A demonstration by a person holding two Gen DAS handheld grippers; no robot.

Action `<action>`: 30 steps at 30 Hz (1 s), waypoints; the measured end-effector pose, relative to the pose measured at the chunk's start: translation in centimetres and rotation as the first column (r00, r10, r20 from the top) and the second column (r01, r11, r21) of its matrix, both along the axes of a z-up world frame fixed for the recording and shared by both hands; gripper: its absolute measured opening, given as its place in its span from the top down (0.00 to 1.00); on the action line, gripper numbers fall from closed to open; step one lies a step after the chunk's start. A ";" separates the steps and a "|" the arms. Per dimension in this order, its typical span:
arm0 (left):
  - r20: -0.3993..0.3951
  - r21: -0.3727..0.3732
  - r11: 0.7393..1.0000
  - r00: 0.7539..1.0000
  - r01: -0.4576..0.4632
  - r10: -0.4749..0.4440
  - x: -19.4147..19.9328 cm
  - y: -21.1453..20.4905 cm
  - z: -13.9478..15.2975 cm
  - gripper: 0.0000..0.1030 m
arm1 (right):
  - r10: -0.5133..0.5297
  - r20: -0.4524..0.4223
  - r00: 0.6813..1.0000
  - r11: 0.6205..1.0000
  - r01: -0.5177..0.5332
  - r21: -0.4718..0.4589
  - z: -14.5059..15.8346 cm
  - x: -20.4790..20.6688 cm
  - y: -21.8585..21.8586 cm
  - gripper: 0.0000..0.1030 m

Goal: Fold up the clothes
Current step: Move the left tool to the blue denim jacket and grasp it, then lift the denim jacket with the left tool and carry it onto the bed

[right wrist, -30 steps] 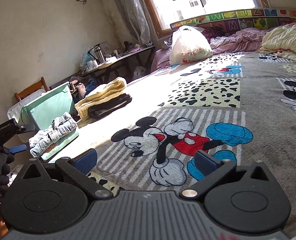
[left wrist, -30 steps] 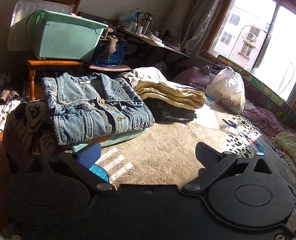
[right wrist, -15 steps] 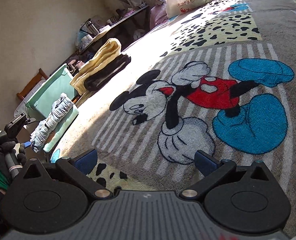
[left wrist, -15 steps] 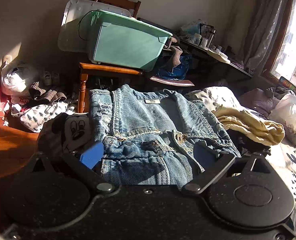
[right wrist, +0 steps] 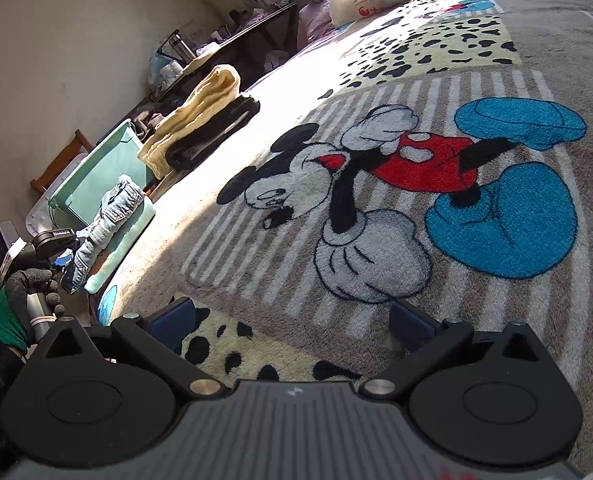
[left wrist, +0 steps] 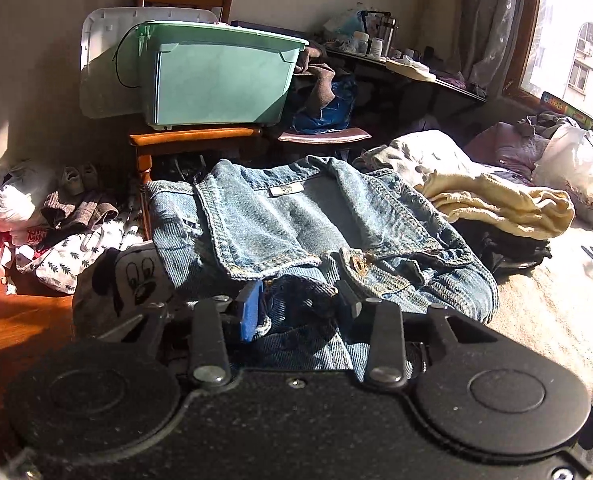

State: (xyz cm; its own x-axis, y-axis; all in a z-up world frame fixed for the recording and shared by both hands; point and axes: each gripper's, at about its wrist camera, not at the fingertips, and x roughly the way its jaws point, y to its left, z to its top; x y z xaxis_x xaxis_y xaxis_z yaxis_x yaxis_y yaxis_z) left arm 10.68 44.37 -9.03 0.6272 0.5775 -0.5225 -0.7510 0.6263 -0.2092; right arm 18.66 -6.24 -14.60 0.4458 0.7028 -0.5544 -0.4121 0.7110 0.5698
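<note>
A folded blue denim jacket (left wrist: 296, 220) lies at the bed's near corner, collar facing me, on a pale green folded garment (right wrist: 128, 240). My left gripper (left wrist: 300, 308) is at its near edge. The jaws are closing, and a bunched denim fold sits squeezed between the blue pad (left wrist: 250, 314) and the other finger. From the right wrist view the jacket (right wrist: 112, 212) shows far left, beside a gloved hand (right wrist: 20, 292) on the left tool. My right gripper (right wrist: 292, 320) hangs open low over the cartoon-mouse blanket (right wrist: 376, 184), with nothing between its fingers.
A folded yellow garment (left wrist: 496, 204) rests on a black one (left wrist: 504, 248) further along the bed. A green plastic bin (left wrist: 216, 76) stands on a wooden chair (left wrist: 192, 136). Clothes and bags (left wrist: 68, 232) are piled on the floor at left. A white bag (left wrist: 572, 168) sits by the window.
The left gripper swung left and closed in on the denim jacket, and its jaws narrowed from wide open onto the near fold. The right gripper tipped down closer to the blanket.
</note>
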 end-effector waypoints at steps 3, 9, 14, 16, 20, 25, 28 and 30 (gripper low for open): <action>0.098 -0.031 0.998 0.994 0.048 -0.044 -1.4 -0.8 1.7 0.69 | -0.003 -0.004 1.000 1.000 0.003 0.015 0.2 -0.8 -0.8 0.00; 0.293 -0.062 0.981 0.943 0.183 -0.157 -2.0 -4.4 6.6 0.70 | -0.019 0.009 1.000 0.999 0.019 0.043 1.3 -2.1 -3.5 0.00; 0.401 -0.019 0.939 0.863 0.342 -0.306 0.0 -10.9 11.4 0.71 | -0.070 0.030 0.997 0.994 0.068 0.084 2.3 -2.8 -7.2 0.00; 0.443 -0.010 0.909 0.817 0.416 -0.369 1.2 -13.9 13.1 0.72 | -0.101 0.042 0.994 0.989 0.096 0.110 2.8 -3.1 -9.0 0.00; 0.506 0.046 0.829 0.703 0.557 -0.500 3.9 -21.4 17.1 0.72 | -0.177 0.074 0.981 0.974 0.164 0.157 3.9 -3.8 -13.1 0.00; 0.511 0.097 0.750 0.614 0.654 -0.601 6.7 -28.8 20.0 0.72 | -0.283 0.116 0.952 0.946 0.256 0.200 4.9 -5.0 -18.8 0.00; 0.448 0.141 0.700 0.585 0.700 -0.676 8.7 -33.5 20.6 0.73 | -0.352 0.127 0.927 0.922 0.320 0.219 4.7 -5.7 -22.0 0.00; 0.403 0.151 0.669 0.573 0.727 -0.713 10.2 -36.3 20.3 0.72 | -0.396 0.129 0.909 0.903 0.361 0.232 4.4 -6.0 -24.0 0.00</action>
State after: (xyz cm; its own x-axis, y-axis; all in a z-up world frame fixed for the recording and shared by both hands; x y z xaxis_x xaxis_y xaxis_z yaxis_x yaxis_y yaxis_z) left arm 20.84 8.08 11.31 0.9768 -0.1689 -0.1317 0.1042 0.9118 -0.3972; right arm 12.68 -30.28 -10.19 0.7745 0.5489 -0.3145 -0.2364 0.7122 0.6610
